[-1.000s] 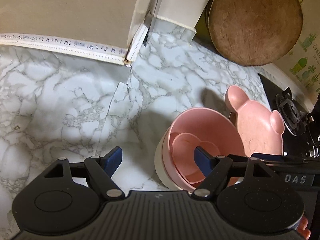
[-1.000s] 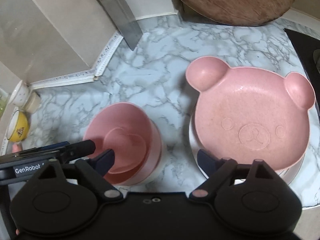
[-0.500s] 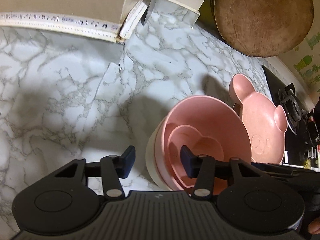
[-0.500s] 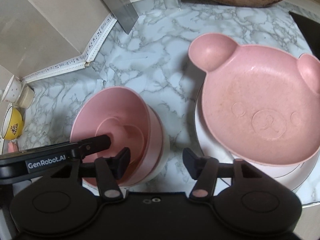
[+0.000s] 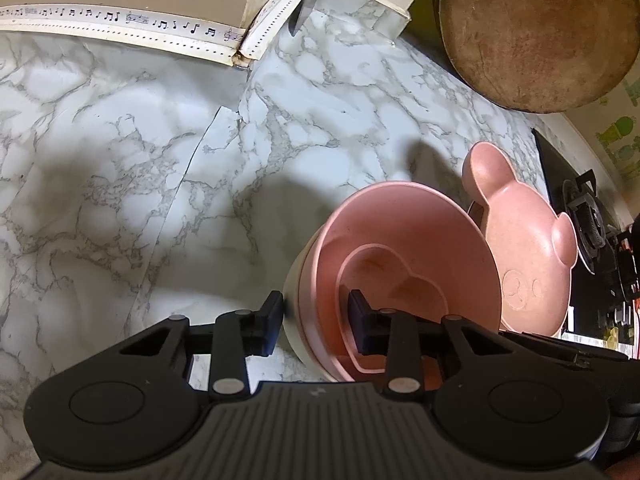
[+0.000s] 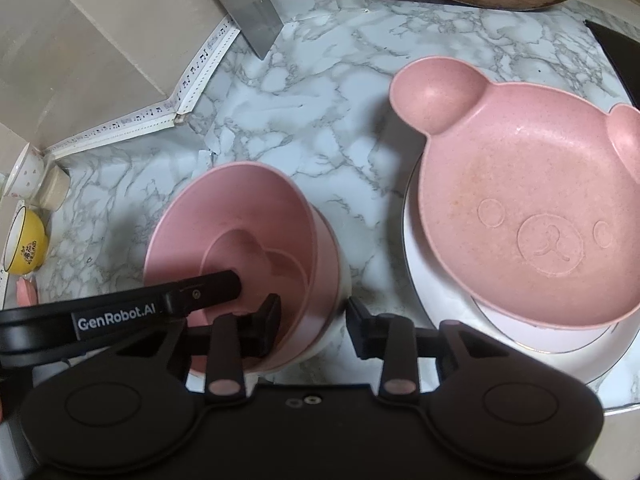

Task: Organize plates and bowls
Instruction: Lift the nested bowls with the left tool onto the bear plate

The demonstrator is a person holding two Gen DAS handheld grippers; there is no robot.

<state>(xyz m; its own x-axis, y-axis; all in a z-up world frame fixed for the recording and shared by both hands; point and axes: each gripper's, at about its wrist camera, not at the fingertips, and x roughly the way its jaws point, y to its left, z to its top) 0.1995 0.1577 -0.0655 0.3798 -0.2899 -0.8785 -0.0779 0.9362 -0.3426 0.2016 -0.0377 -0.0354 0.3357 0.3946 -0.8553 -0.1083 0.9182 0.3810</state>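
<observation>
Stacked pink bowls on marble worktop, beside bear-shaped plate. Left hand-held gripper and right hand-held gripper, jaws just closing, each straddle the stack's near wall; contact unclear.

Both views are lit dimly and warmly, with a pinkish cast. Soft shadows are cast on the marble counter towards 9 o'clock of the pink bowl stack. Strong fisheye bending is seen at the edges, and corners are vignetted. Mild softness is noted throughout; no harsh glare is seen.
</observation>
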